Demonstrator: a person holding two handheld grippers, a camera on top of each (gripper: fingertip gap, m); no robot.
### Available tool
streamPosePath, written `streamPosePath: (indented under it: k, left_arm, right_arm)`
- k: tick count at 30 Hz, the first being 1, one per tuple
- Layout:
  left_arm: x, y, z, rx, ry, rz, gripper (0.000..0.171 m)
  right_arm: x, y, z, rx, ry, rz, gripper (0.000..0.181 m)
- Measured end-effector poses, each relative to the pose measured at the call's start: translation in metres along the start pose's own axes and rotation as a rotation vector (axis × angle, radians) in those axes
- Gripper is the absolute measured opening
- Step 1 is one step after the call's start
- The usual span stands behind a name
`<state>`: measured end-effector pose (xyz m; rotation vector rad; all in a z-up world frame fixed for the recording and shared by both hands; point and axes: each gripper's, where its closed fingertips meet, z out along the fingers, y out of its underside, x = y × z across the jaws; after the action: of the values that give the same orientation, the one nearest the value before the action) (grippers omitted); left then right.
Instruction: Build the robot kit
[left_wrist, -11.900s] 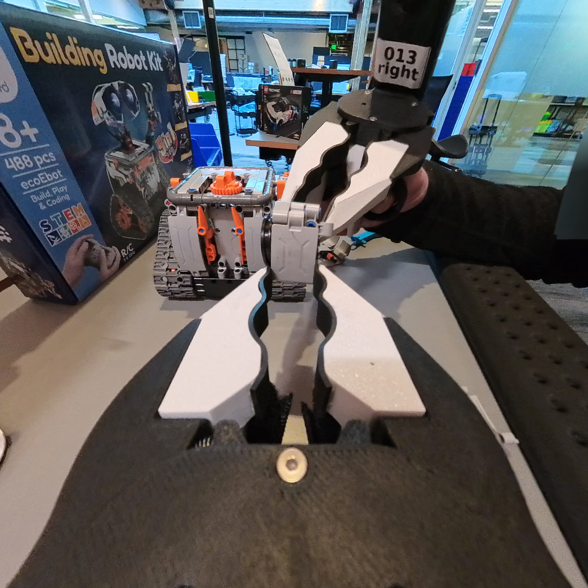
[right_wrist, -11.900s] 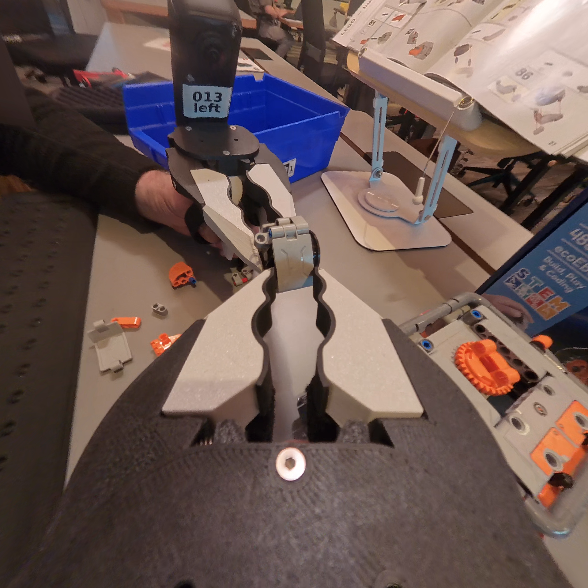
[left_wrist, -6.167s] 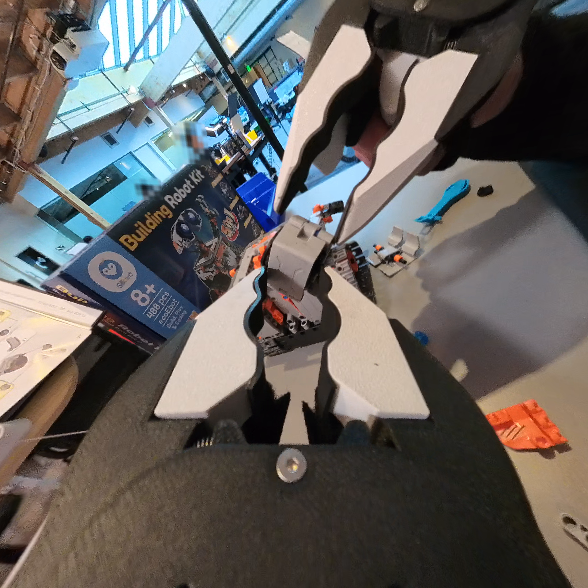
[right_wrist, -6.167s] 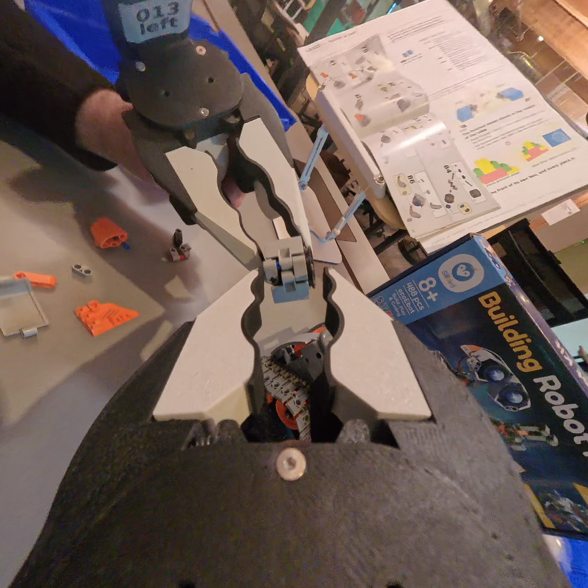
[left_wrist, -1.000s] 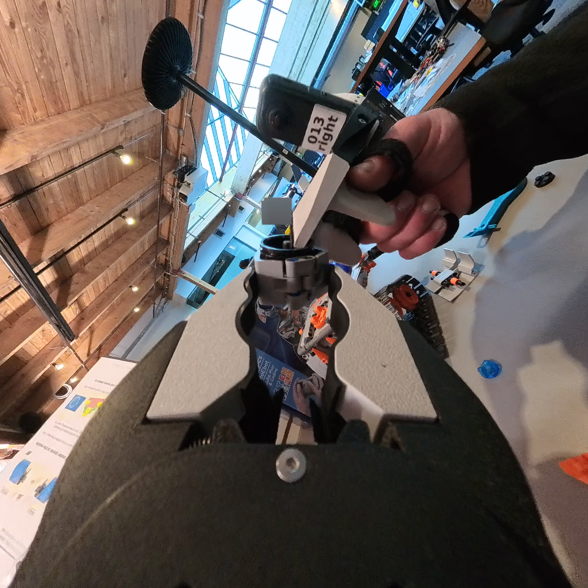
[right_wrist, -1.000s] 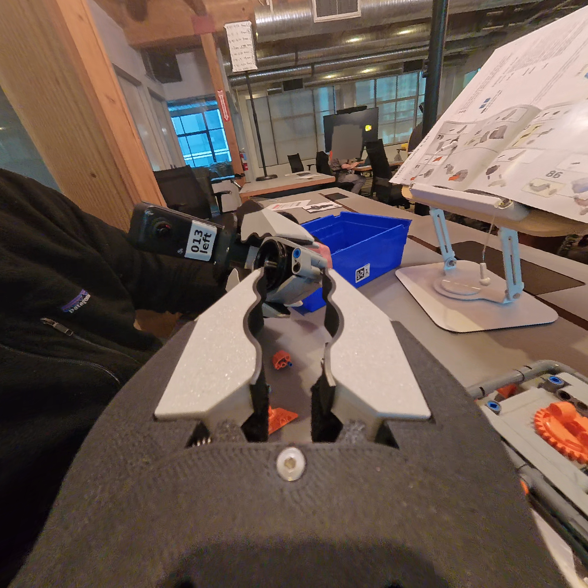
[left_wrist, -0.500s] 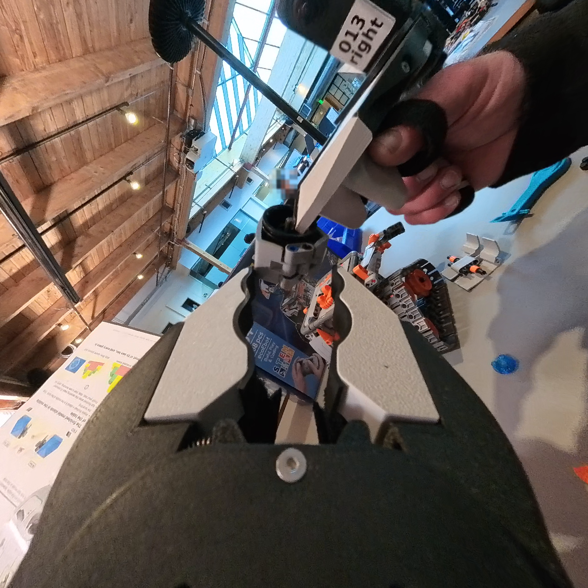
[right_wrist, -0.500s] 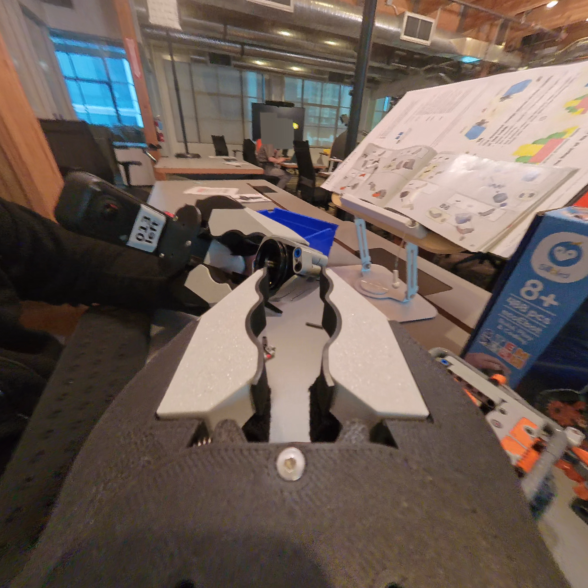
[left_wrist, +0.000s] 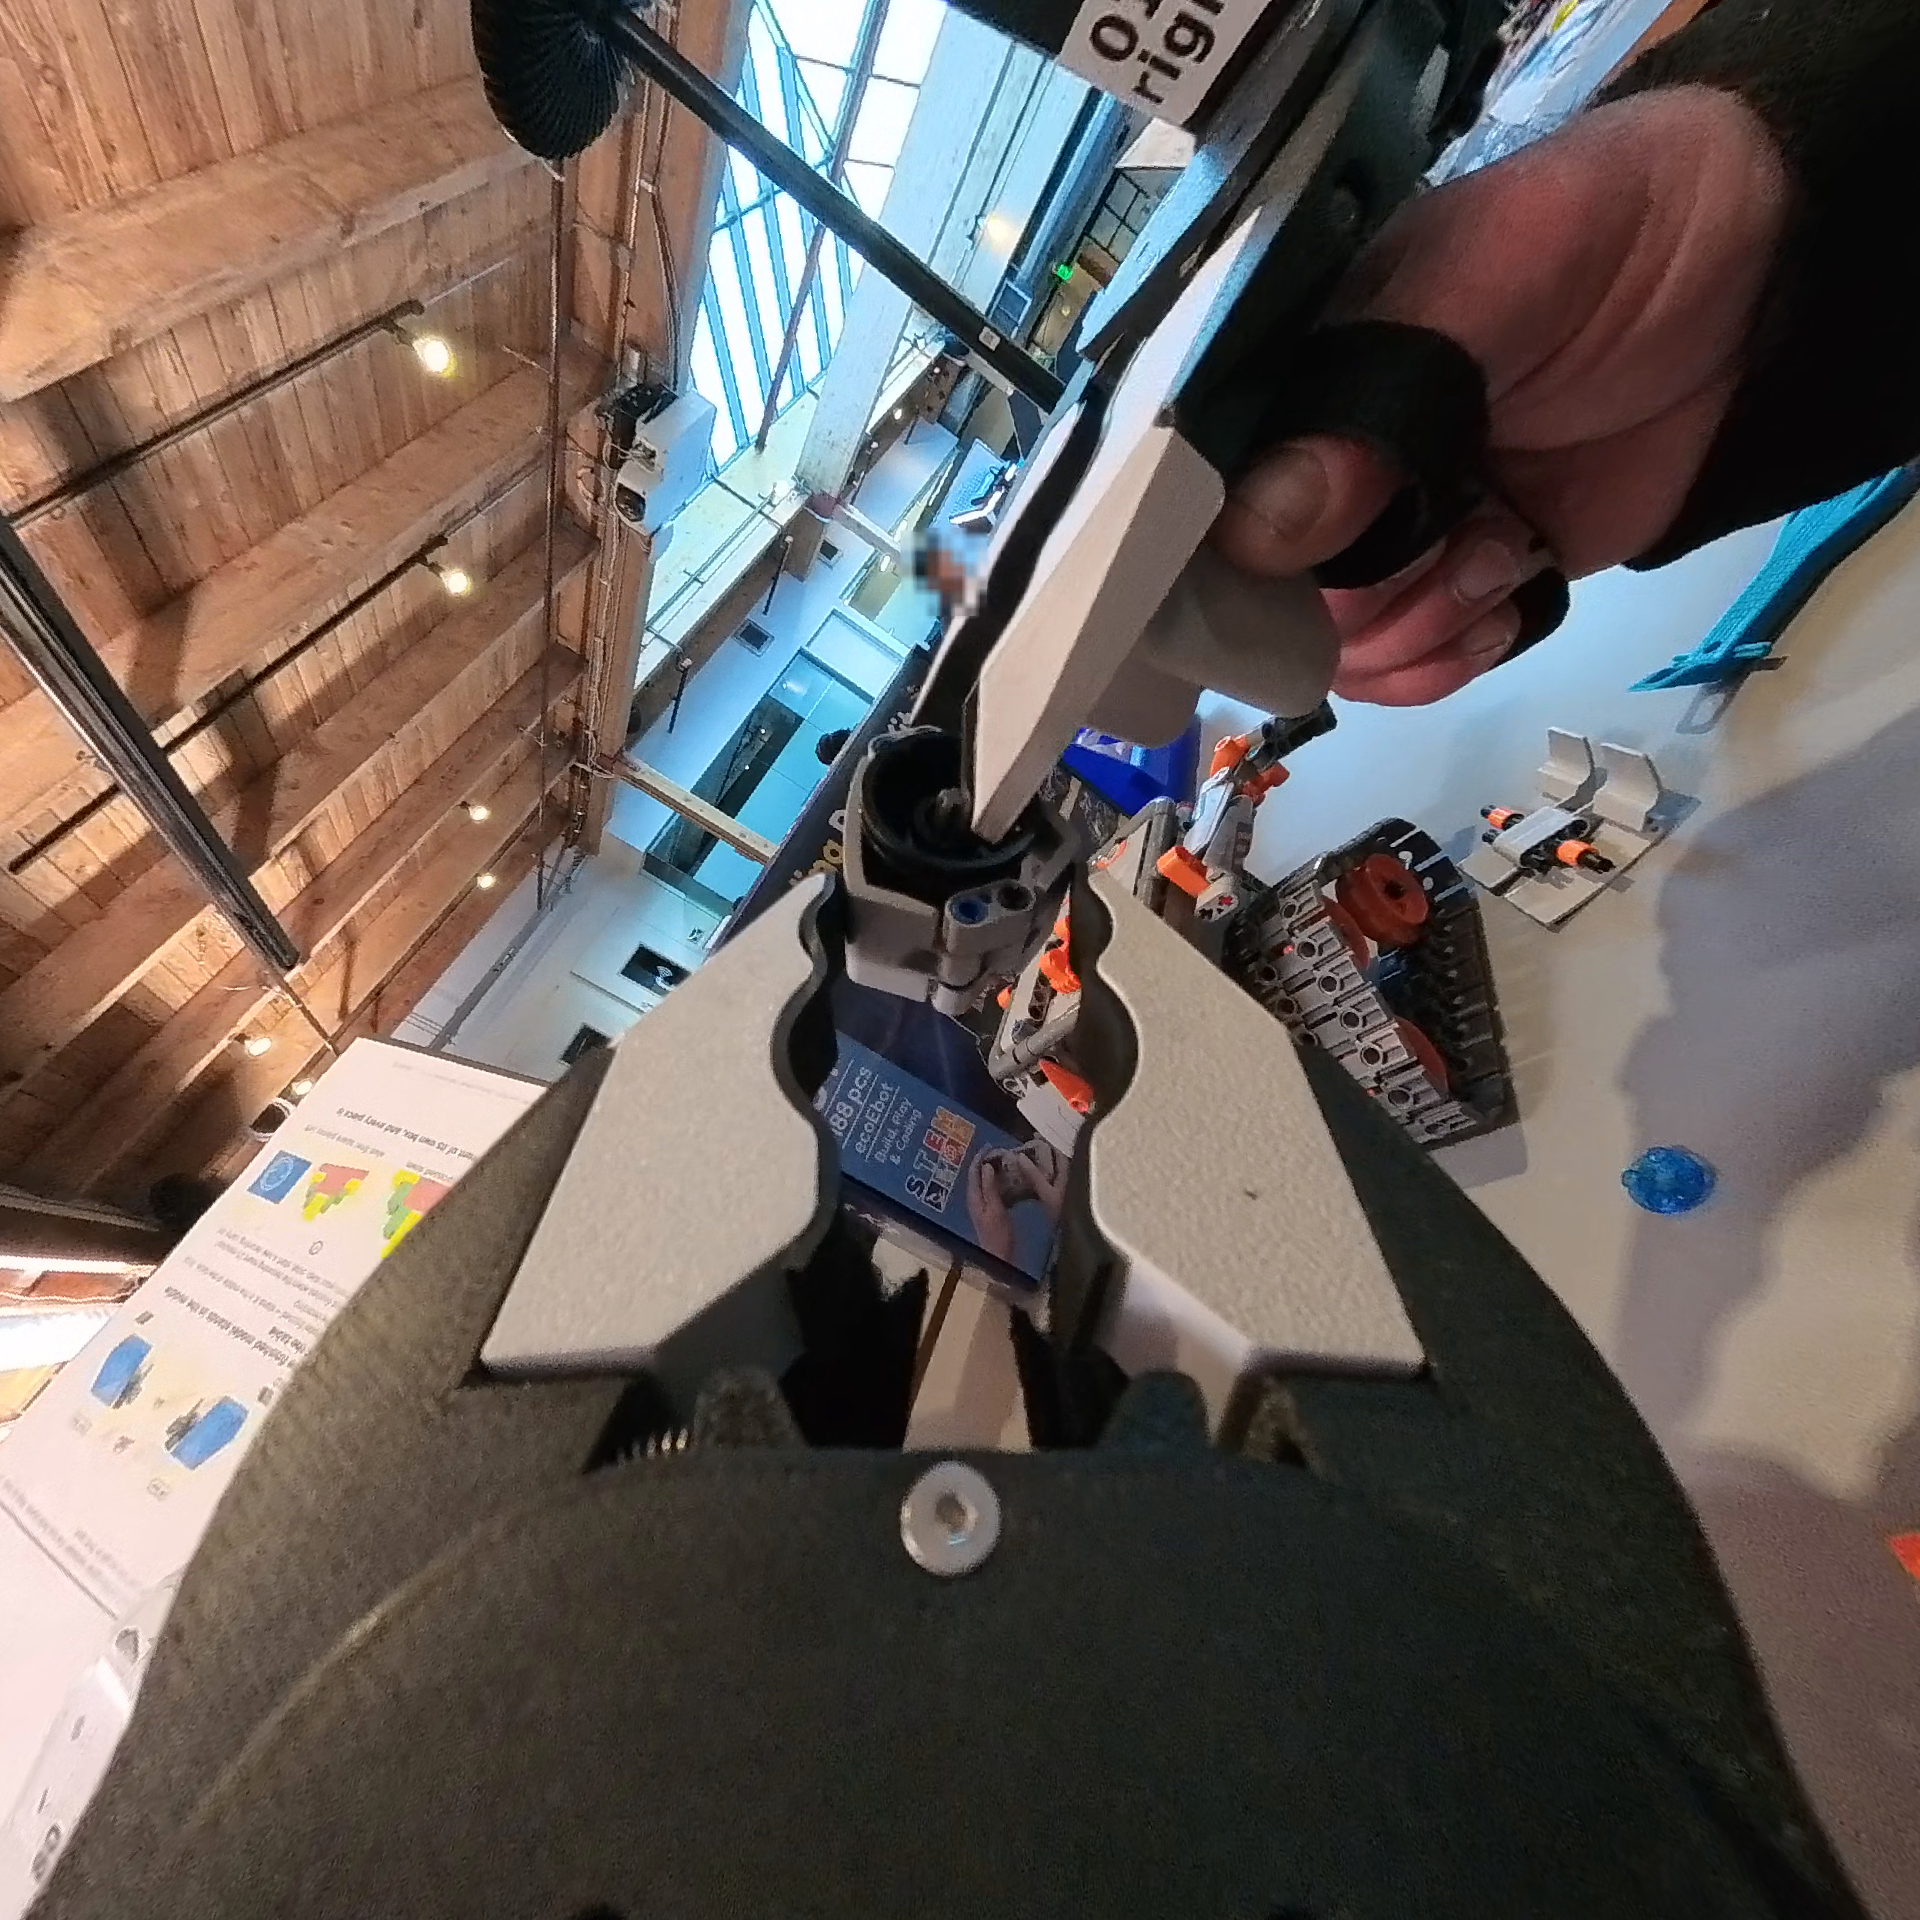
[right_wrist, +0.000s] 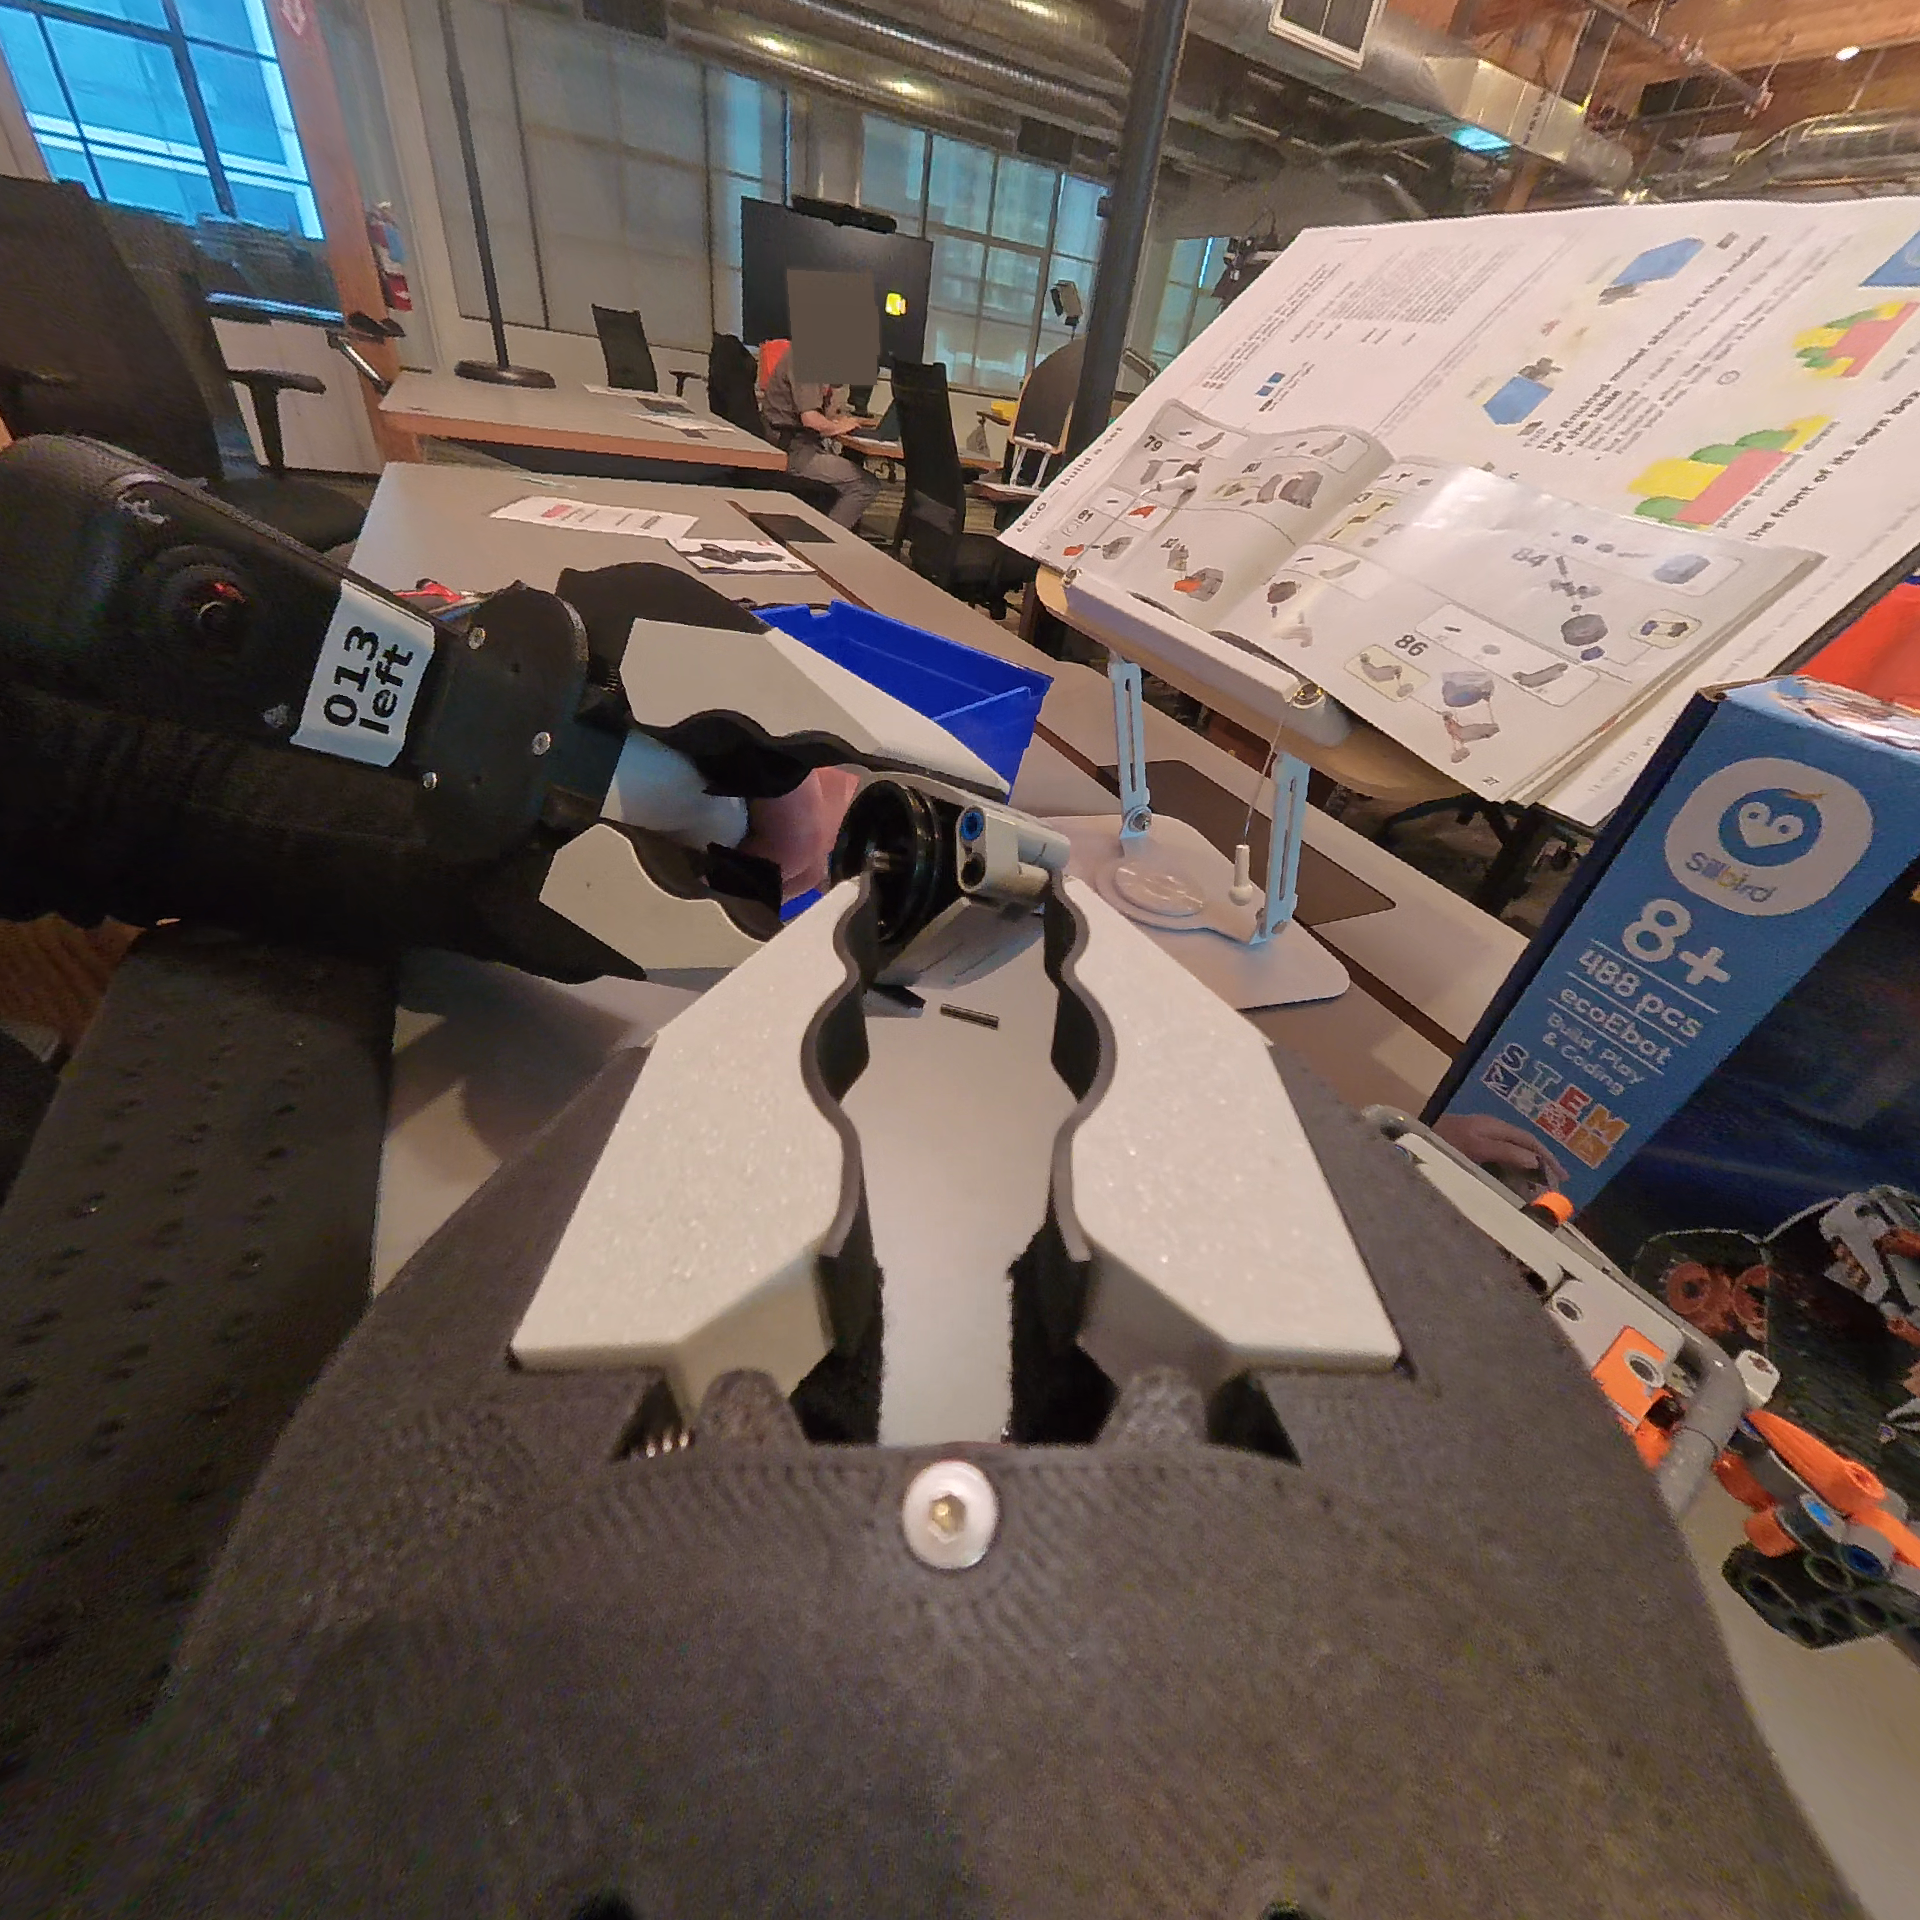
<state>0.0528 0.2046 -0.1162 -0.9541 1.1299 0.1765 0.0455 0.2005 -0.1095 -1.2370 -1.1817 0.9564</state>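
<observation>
My left gripper (left_wrist: 951, 904) is shut on a small grey brick assembly (left_wrist: 914, 935) with a black ring and a blue pin, held up in the air. My right gripper (right_wrist: 956, 904) has its tips closed on the same assembly (right_wrist: 987, 842) from the other side. In the left wrist view one right finger (left_wrist: 1081, 623) rests its tip against the black ring. In the right wrist view the left gripper's fingers (right_wrist: 790, 686) reach in from the left. A hand grips each handle.
A tracked grey and orange robot model (left_wrist: 1361, 977) stands on the pale table (left_wrist: 1714, 987) beside a blue kit box (right_wrist: 1683, 987). An instruction book on a stand (right_wrist: 1403, 582), a blue bin (right_wrist: 935, 665), a blue round piece (left_wrist: 1668, 1184) and loose grey parts (left_wrist: 1558, 831) lie around. The tips of both grippers are at nearly the same place. The blue round piece (left_wrist: 1668, 1184) lies around 15 centimetres away from my left fingertips.
Both grippers keep hold of the assembly. The right gripper has come closer in the left wrist view, with its finger tip now on the black ring. The right wrist view has swung towards the box.
</observation>
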Motion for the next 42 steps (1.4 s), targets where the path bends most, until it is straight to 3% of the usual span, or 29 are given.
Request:
streamPosePath:
  k: [17,23,32,34,37,42]
  left_arm:
    - [-0.002,-0.001,-0.001,0.013,-0.003,-0.024,0.040]
    - [-0.007,0.001,-0.003,0.034,0.010,-0.084,0.049]
    - [-0.001,-0.008,-0.005,0.051,0.053,-0.049,0.043]
    - [-0.002,-0.003,-0.003,0.017,0.061,-0.044,0.042]
    - [-0.007,0.004,-0.001,-0.050,0.047,-0.033,0.043]
    - [-0.009,0.025,0.004,-0.249,0.057,0.057,0.042]
  right_arm:
    - [-0.001,-0.003,0.000,0.033,-0.025,0.048,0.030]
    - [-0.007,-0.012,-0.004,0.125,-0.167,0.227,0.029]
    - [-0.019,-0.011,-0.002,0.169,-0.368,0.414,0.030]
    - [-0.014,-0.007,-0.001,0.149,-0.324,0.397,0.032]
    - [0.001,-0.006,-0.002,0.131,-0.191,0.319,0.050]
    - [-0.006,-0.008,-0.001,0.050,-0.060,0.050,0.071]
